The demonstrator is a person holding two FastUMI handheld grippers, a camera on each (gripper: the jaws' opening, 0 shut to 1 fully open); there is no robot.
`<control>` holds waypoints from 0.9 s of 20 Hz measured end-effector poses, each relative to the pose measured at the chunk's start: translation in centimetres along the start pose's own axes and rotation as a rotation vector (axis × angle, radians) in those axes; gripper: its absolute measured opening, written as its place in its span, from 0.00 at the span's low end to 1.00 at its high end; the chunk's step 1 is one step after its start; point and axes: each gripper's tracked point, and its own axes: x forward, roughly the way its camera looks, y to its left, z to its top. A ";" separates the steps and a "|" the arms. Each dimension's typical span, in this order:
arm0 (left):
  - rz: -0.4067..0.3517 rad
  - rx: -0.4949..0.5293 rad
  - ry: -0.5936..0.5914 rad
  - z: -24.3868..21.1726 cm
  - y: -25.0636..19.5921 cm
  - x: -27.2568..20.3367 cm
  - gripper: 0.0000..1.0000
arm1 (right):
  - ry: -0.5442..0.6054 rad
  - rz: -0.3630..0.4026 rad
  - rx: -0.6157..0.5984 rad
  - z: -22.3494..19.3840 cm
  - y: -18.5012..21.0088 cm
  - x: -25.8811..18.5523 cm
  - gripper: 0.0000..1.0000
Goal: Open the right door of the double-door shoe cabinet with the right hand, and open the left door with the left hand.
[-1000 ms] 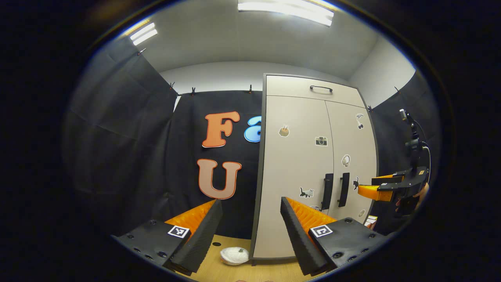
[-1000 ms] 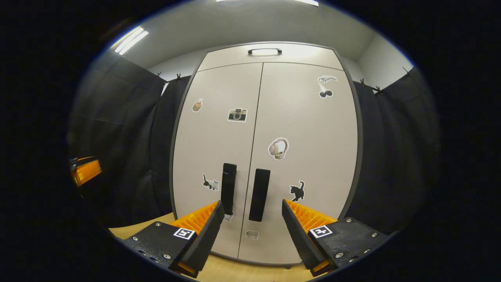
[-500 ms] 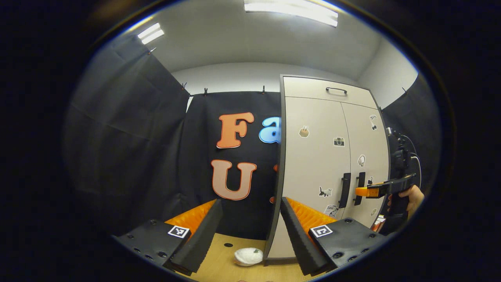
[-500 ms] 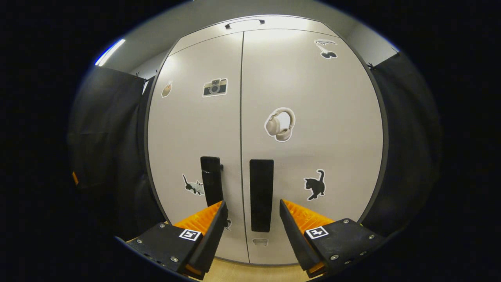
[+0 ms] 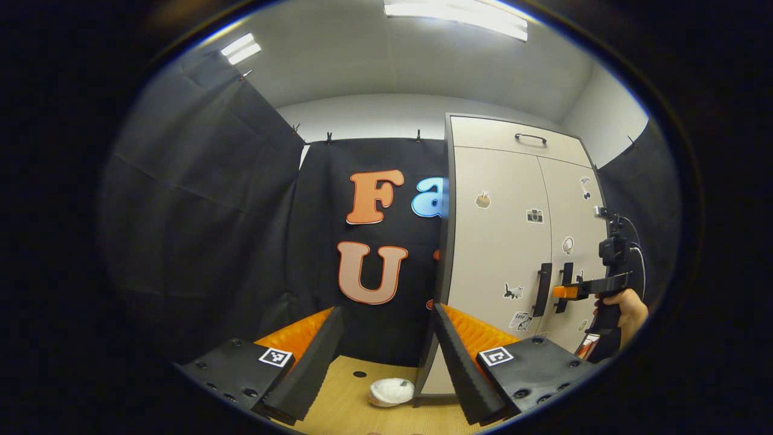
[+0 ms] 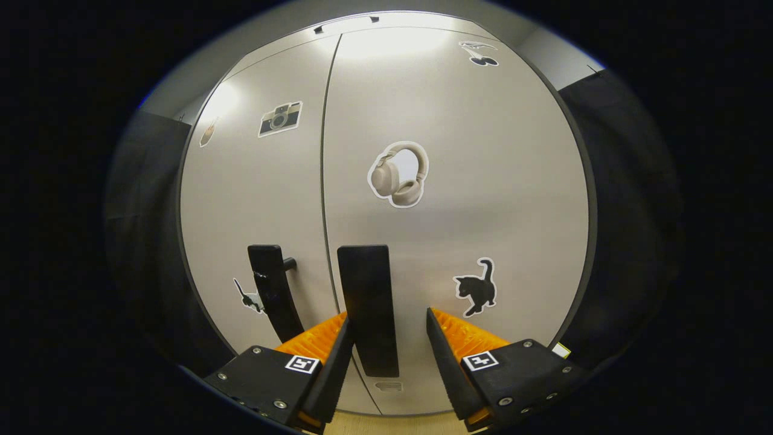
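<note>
The pale double-door shoe cabinet (image 6: 483, 151) stands with both doors closed. In the right gripper view, my right gripper (image 6: 387, 318) is open and close to the doors. The black right door handle (image 6: 367, 302) stands between its fingers, nearer the left one; I cannot tell if they touch. The left door handle (image 6: 273, 293) is just to the left. In the left gripper view, my left gripper (image 5: 387, 310) is open and holds nothing, well short of the cabinet (image 5: 495, 241). Farther off, a hand (image 5: 625, 308) holds the right gripper (image 5: 560, 292) at the handles (image 5: 543, 289).
Stickers dot the doors, among them headphones (image 6: 398, 175), a black cat (image 6: 477, 289) and a camera (image 6: 279, 118). A white round object (image 5: 391, 391) lies on the wooden floor (image 5: 344, 405) by the cabinet's left corner. Black cloth (image 5: 199, 211) walls the booth.
The right gripper has moved in toward the cabinet, and the right handle now sits between its fingers. The cabinet has slid rightward in the left gripper view. Both grippers stay open.
</note>
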 end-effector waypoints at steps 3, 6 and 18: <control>-0.001 0.005 0.009 -0.2 0.0 -0.4 0.96 | 0.011 0.040 0.011 -0.2 1.2 0.1 0.56; 0.004 -0.003 0.014 0.0 -0.1 -0.7 0.96 | 0.014 0.043 0.024 -0.2 1.1 0.0 0.31; -0.100 0.005 0.009 0.8 -6.8 -1.5 0.96 | -0.007 0.177 0.005 -0.5 0.2 -5.2 0.17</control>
